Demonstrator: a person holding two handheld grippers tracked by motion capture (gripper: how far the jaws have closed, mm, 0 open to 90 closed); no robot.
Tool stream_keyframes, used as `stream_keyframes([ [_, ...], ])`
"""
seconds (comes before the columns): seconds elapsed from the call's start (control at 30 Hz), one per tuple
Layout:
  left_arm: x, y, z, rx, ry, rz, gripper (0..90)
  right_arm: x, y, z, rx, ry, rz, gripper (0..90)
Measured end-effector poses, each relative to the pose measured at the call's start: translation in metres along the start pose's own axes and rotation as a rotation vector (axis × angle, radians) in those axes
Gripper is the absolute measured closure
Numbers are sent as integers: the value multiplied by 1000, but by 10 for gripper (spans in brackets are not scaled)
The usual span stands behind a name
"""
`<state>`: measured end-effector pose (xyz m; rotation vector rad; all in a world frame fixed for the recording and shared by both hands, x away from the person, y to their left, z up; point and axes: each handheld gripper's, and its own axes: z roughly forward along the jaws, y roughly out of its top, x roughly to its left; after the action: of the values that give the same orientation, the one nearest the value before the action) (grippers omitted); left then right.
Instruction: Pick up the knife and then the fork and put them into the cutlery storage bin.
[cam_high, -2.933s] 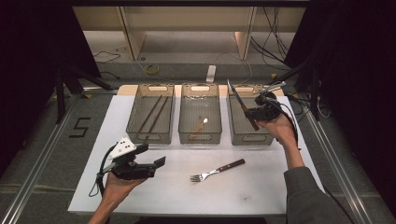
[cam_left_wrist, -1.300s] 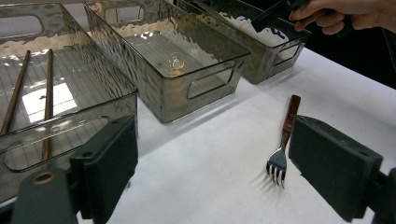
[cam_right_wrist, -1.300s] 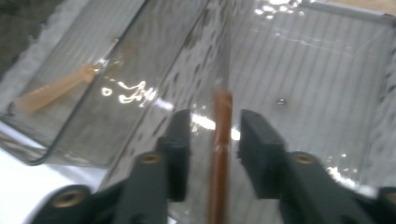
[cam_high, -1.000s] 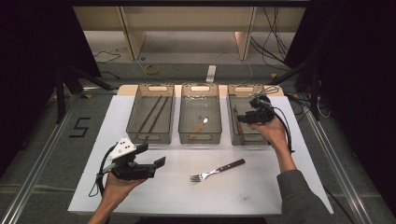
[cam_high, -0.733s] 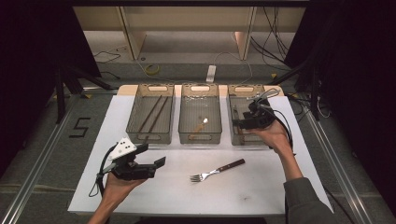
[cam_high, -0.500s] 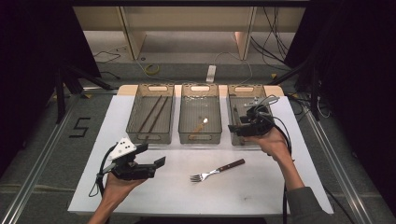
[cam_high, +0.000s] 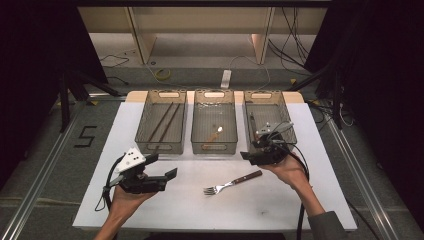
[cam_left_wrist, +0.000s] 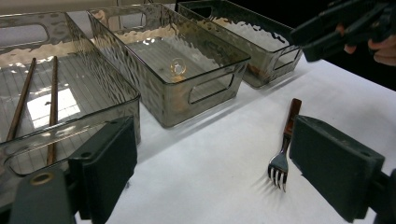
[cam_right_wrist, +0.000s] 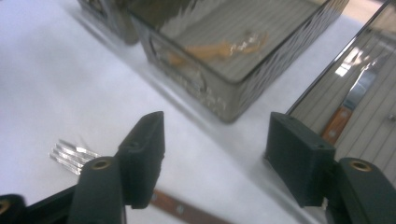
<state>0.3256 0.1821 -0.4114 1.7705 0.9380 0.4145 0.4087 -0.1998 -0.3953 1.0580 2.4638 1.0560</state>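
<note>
A wooden-handled fork (cam_high: 232, 183) lies on the white table top (cam_high: 175, 215), tines toward me. My left gripper (cam_high: 161, 167) hovers open to its left; in the left gripper view the fork (cam_left_wrist: 282, 149) lies ahead, beyond the right jaw, nothing between the pads. My right gripper (cam_high: 250, 157) is at the near corner of the right bin (cam_high: 289, 131), above the fork's handle end. Its jaws have just been opening, then easing in slightly, and hold nothing. In the right gripper view (cam_right_wrist: 215, 144) the fork (cam_right_wrist: 70, 156) lies below the left jaw. A knife (cam_right_wrist: 350, 105) lies in the right bin.
Three clear bins stand in a row at the back: the left bin (cam_high: 142, 125) holds two chopsticks (cam_high: 165, 121), the middle bin (cam_high: 195, 125) a spoon (cam_high: 215, 134). Cables trail from both grippers. The table's near edge lies just behind my hands.
My right gripper has let go of the knife into the right bin and come back toward me, down to the bin's near left corner. The left gripper has not moved.
</note>
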Motion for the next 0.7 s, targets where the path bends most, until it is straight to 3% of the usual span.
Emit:
stream_keyframes([
  [0.27, 0, 0, 0, -1, 1, 2, 147, 0, -22, 18, 62, -1, -3, 601],
  [0.47, -1, 0, 0, -4, 0, 4, 147, -1, -29, 28, 121, -22, -16, 700],
  [0.7, -1, 0, 0, -2, 1, 4, 147, -3, -33, 31, 146, -45, -33, 785],
])
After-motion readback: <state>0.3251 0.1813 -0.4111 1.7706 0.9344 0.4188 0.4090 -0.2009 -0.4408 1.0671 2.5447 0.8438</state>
